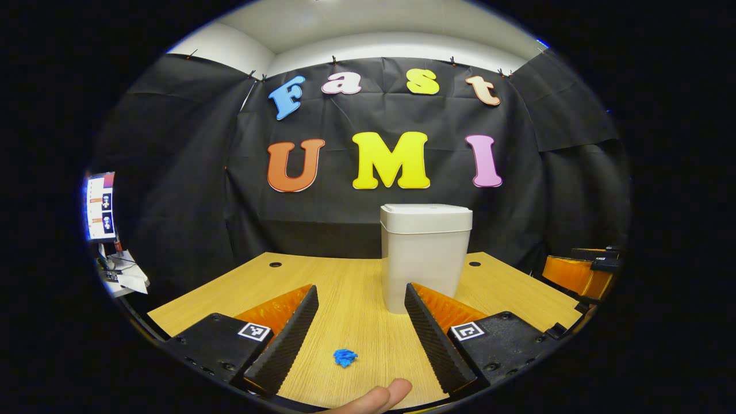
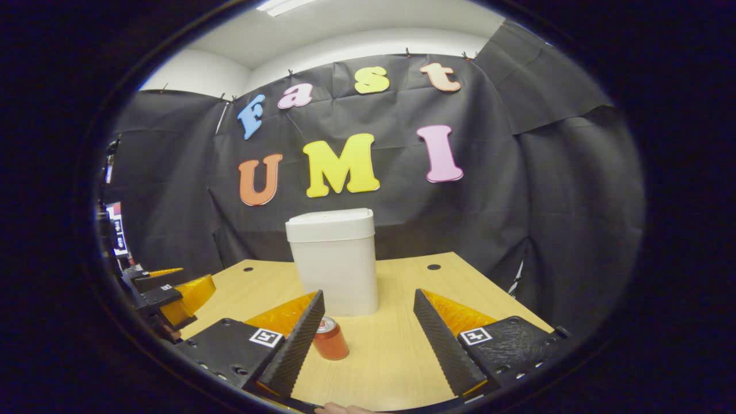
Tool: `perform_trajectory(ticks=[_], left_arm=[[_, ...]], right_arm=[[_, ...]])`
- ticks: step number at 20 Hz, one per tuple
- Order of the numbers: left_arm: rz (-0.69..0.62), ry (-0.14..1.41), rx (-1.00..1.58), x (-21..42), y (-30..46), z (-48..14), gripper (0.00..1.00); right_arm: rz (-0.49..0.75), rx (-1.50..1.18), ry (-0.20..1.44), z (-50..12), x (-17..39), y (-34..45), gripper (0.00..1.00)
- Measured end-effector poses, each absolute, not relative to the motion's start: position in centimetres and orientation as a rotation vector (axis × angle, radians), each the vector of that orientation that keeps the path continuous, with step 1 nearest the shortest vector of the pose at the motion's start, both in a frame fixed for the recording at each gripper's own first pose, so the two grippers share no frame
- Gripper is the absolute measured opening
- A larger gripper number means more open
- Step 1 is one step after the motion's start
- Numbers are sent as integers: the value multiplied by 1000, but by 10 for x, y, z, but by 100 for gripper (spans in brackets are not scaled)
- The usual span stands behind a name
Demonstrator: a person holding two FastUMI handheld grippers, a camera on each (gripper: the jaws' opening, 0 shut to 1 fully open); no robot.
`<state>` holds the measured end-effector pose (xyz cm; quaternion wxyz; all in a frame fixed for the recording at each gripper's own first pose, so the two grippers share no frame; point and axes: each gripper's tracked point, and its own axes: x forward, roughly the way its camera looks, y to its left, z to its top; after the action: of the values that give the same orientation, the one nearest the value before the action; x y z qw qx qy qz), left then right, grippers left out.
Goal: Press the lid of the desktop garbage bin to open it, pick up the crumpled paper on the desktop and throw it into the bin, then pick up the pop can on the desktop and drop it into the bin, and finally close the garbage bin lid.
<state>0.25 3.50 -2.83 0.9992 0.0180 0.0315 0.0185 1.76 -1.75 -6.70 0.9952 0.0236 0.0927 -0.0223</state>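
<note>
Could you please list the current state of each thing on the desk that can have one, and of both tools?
Garbage bin: upright on the desk, lid shut.
Crumpled paper: lying loose on the desk, not held.
Pop can: standing upright on the desk, in front of the bin, not held.
Left tool: open, holding nothing.
Right tool: open, holding nothing.
</note>
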Motion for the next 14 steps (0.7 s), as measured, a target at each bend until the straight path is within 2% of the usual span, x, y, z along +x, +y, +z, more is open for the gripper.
perform_trajectory(ticks=[14], left_arm=[[58, 95, 40, 10, 50, -37, 98]], right_arm=[[-37, -27, 146, -60, 27, -17, 95]])
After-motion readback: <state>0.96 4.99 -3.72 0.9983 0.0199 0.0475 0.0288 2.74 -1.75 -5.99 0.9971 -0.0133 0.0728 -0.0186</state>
